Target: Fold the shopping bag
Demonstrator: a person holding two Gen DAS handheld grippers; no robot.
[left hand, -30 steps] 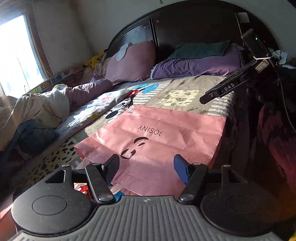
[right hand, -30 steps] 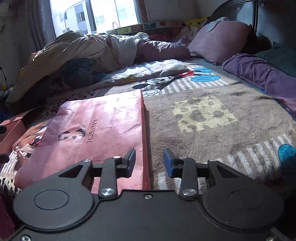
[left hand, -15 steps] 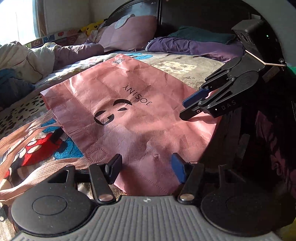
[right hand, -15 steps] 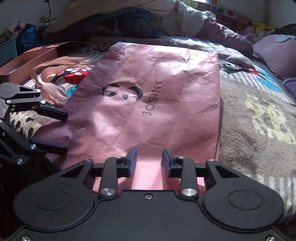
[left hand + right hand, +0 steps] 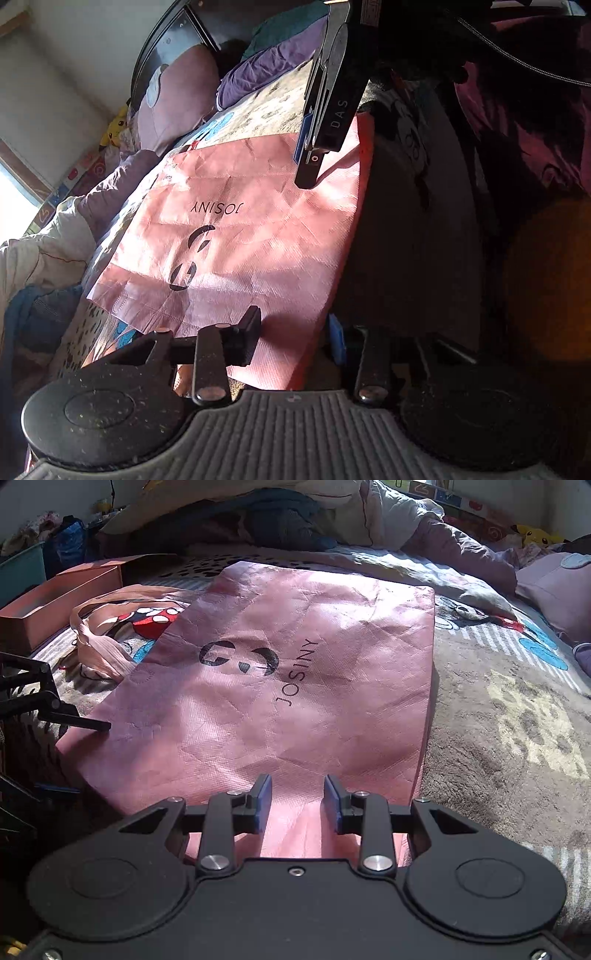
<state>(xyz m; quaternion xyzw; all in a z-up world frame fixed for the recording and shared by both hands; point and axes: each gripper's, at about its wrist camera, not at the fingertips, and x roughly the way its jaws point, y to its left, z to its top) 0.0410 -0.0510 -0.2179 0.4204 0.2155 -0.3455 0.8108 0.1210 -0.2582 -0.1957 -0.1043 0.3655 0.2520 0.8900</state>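
A pink shopping bag [image 5: 295, 686] printed JOSINY lies flat on the bed; it also shows in the left wrist view [image 5: 251, 236]. Its pink handles [image 5: 99, 642] trail off its left end. My right gripper [image 5: 297, 805] is open, its jaws astride the bag's near edge. My left gripper [image 5: 295, 336] is open, tilted, its jaws either side of the bag's near edge by a corner. The right gripper also shows in the left wrist view [image 5: 310, 158], over the bag's far corner. One of the left gripper's fingers [image 5: 81, 722] lies on the bag's left corner in the right wrist view.
The bag lies on a patterned blanket [image 5: 517, 709]. Rumpled bedding [image 5: 332, 517] is piled behind it, pillows [image 5: 177, 99] lie by the dark headboard, and an orange box [image 5: 55, 605] sits past the handles. The bed's side drops off in shadow [image 5: 413, 240].
Both grippers have come down to the bag's near edge from above the bed. The left gripper has rolled sideways. The bag has not moved.
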